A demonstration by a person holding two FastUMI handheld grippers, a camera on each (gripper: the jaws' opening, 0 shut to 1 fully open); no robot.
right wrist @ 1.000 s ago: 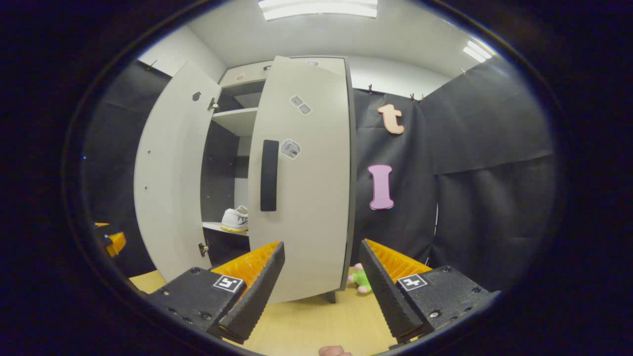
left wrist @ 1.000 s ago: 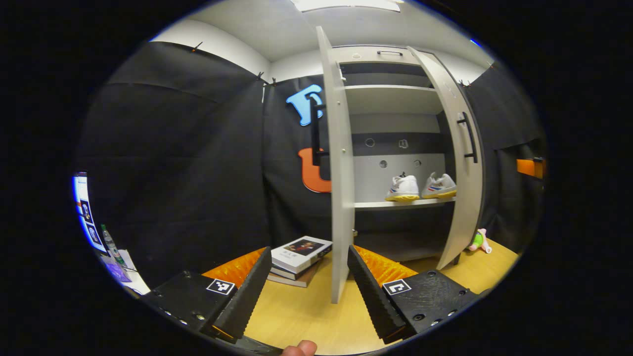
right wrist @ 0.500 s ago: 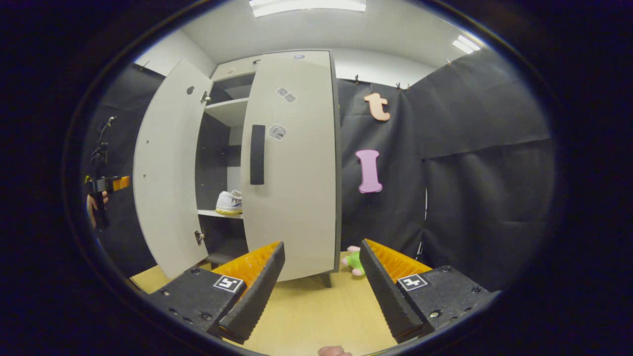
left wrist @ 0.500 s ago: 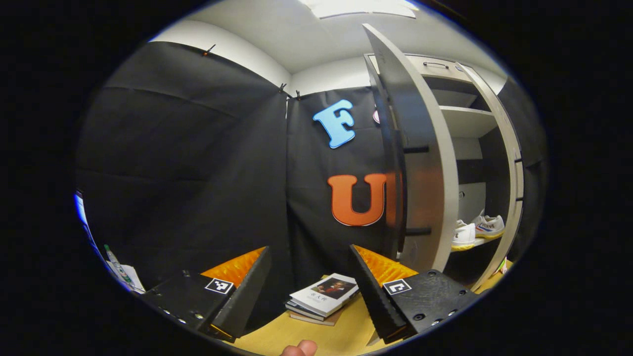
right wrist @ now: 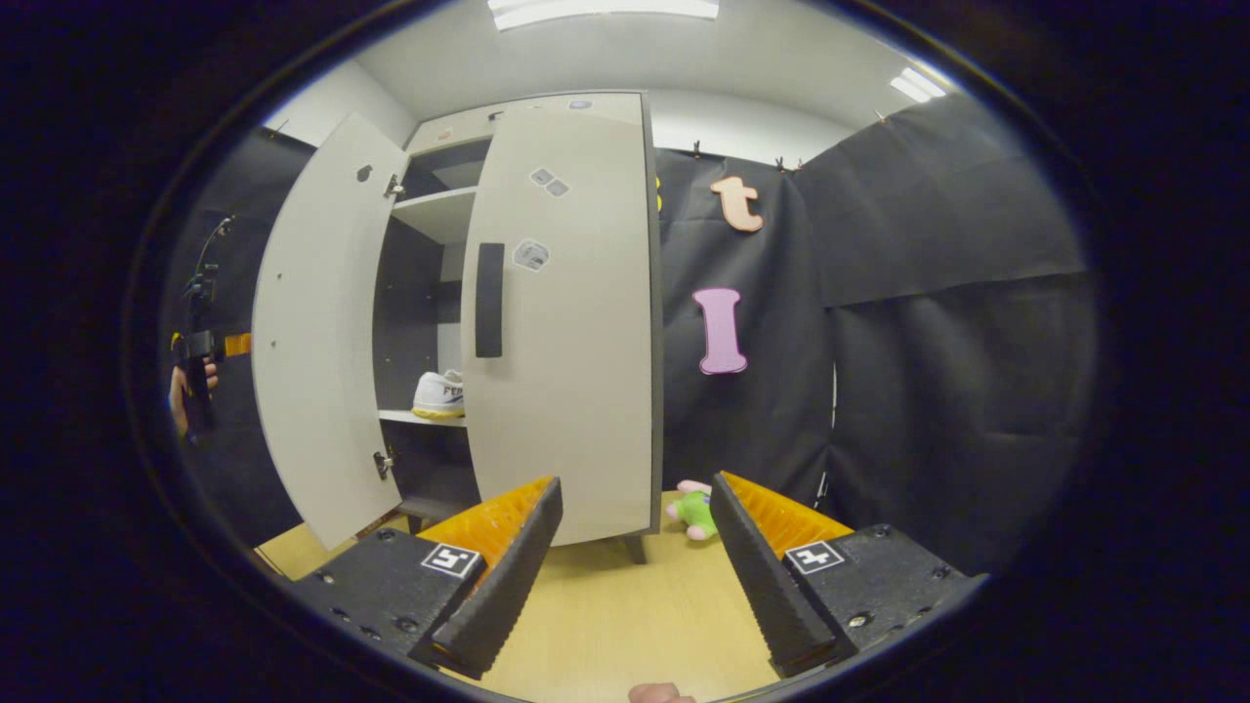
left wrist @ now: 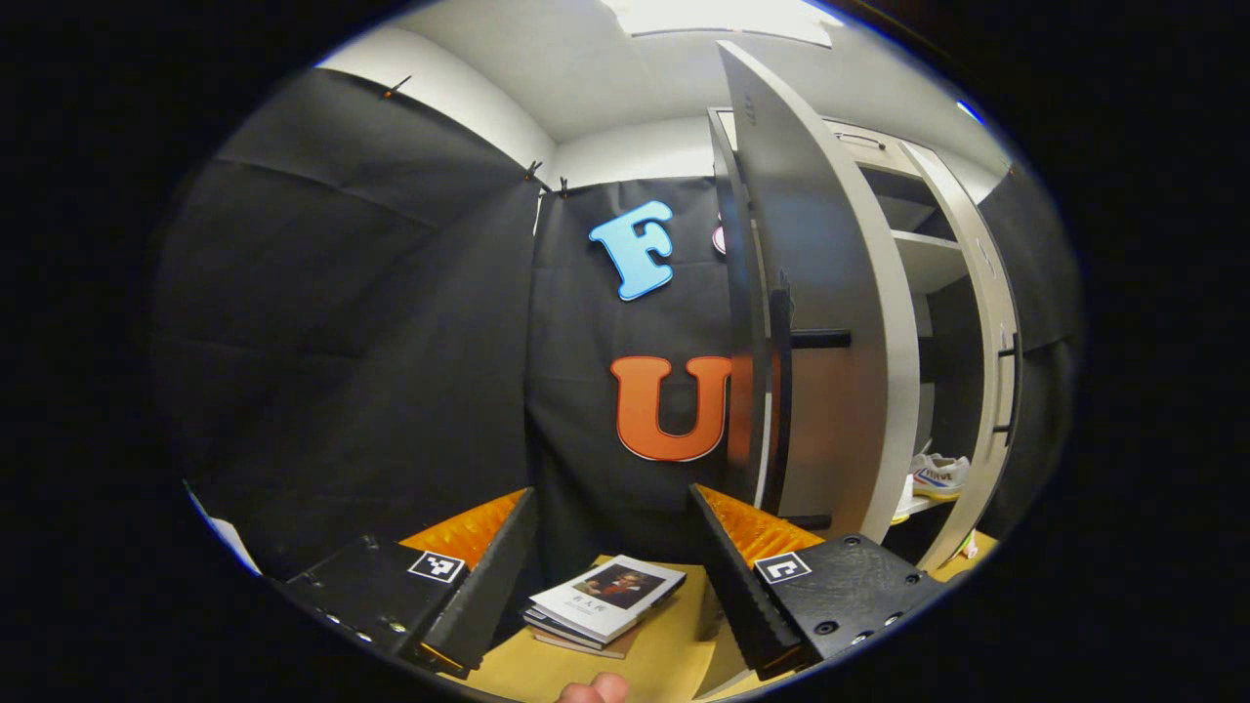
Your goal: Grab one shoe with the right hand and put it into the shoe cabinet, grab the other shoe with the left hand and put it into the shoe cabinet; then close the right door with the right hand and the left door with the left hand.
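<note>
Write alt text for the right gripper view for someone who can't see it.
A tall pale shoe cabinet stands with both doors ajar, the right door partly shut and the left door swung wide, a white shoe on a shelf between them. The open right tongs hover empty in front, above a wooden floor with a small plush toy.

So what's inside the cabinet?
A white shoe sits on a shelf in the cabinet. The right door covers the rest, so the second shoe is hidden here.
</note>
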